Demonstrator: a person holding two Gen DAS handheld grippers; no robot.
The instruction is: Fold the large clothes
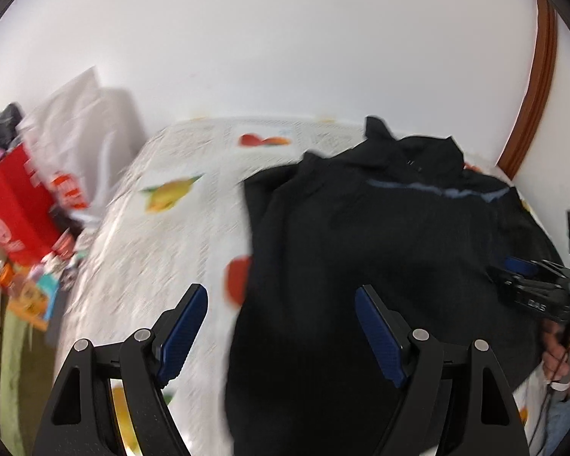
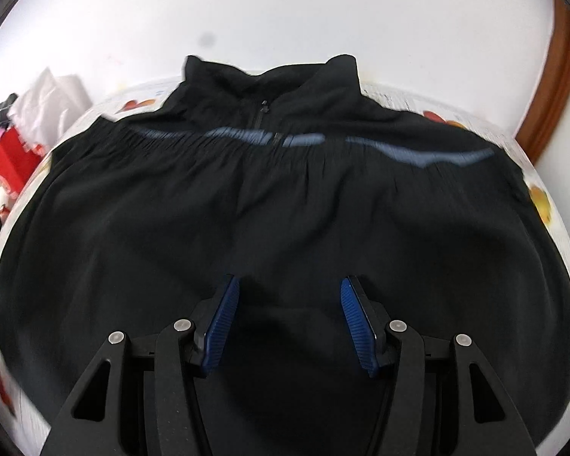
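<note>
A large black zip jacket (image 2: 285,197) with a grey-blue chest stripe lies spread on a bed, collar at the far side. In the left wrist view the jacket (image 1: 380,247) lies right of centre. My left gripper (image 1: 281,300) is open and empty above the jacket's left edge. My right gripper (image 2: 288,288) is open and empty, low over the jacket's near hem; it also shows at the right edge of the left wrist view (image 1: 528,277).
The bed has a white sheet (image 1: 178,243) printed with fruit. A red bag (image 1: 15,205), white pillows (image 1: 83,129) and clutter sit at the left. A white wall is behind, with a brown door frame (image 1: 535,87) at right.
</note>
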